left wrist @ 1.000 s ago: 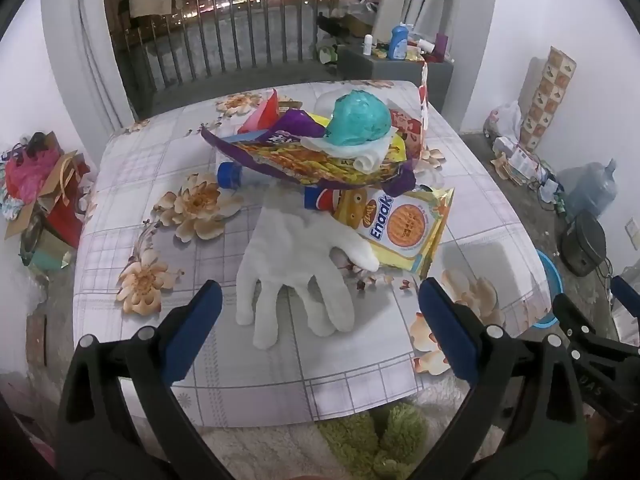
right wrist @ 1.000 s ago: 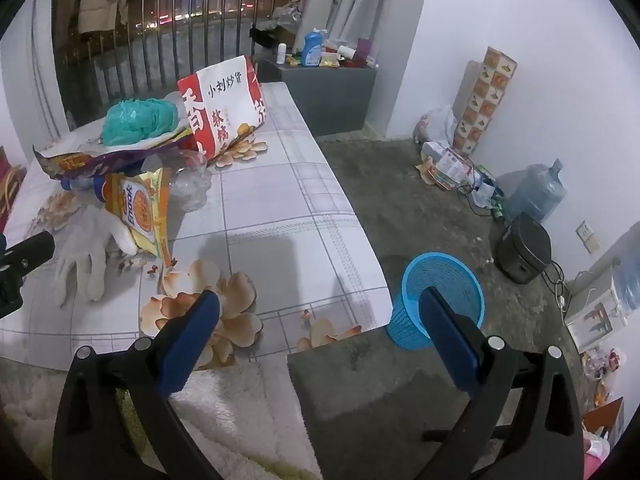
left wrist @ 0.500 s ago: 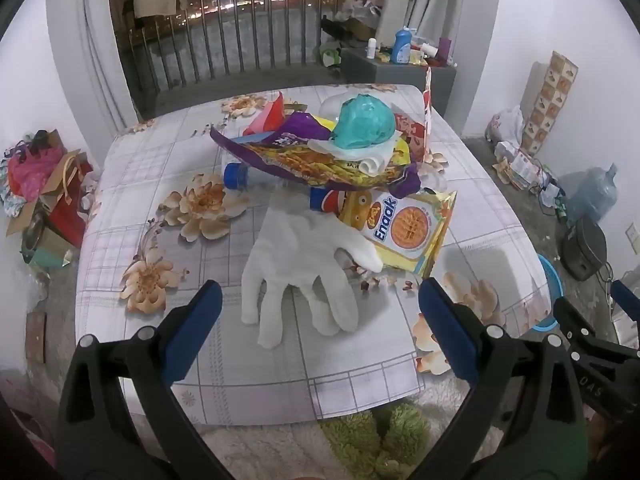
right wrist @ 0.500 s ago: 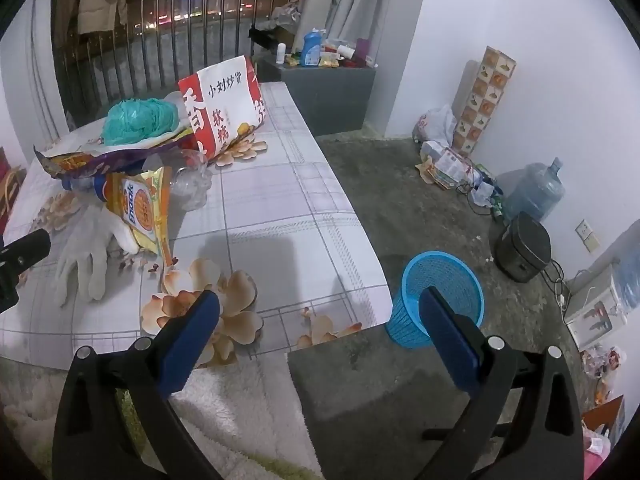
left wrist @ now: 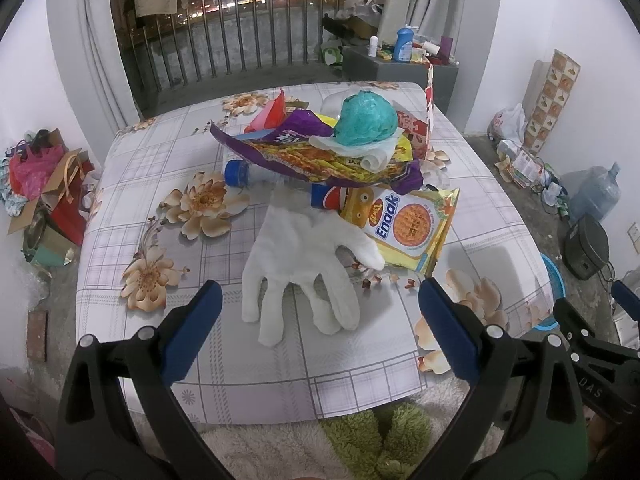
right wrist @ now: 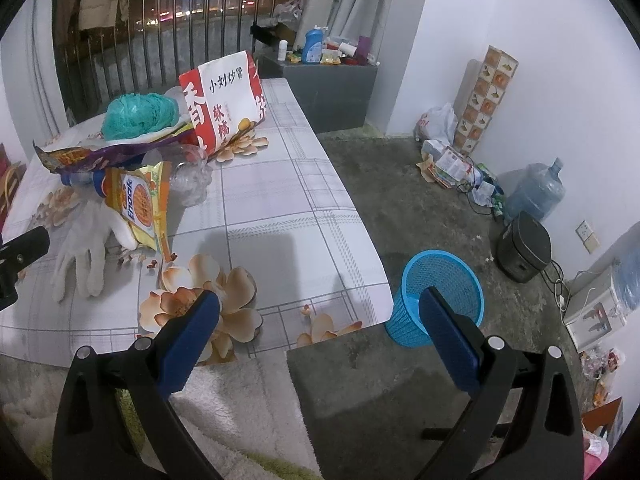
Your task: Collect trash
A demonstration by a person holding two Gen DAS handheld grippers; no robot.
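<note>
- A limp white fabric glove [left wrist: 304, 272] lies flat on the table covered with a floral checked cloth [left wrist: 160, 168], fingers spread toward the near edge.
- Just beyond its cuff sits a heap of rubbish: a glossy yellow Enaak snack packet [left wrist: 408, 228] touching the glove's thumb, a crinkled purple foil wrapper [left wrist: 304, 152], a crumpled teal plastic bag [left wrist: 368, 122] on top, and a blue-capped clear plastic bottle [left wrist: 240, 172] poking out on the left.
- A red-and-white printed paper bag [right wrist: 224, 100] stands upright at the heap's far right.
- A blue plastic mesh waste basket [right wrist: 440, 296] stands on the bare concrete floor, near the table's right near corner.
- The left gripper [left wrist: 316, 320] hovers level over the near edge, blue padded fingers wide apart, glove fingertips between them, holding nothing.
- The right gripper [right wrist: 320, 328] is likewise spread and empty, held beyond the table's near right corner, close to the basket.
</note>
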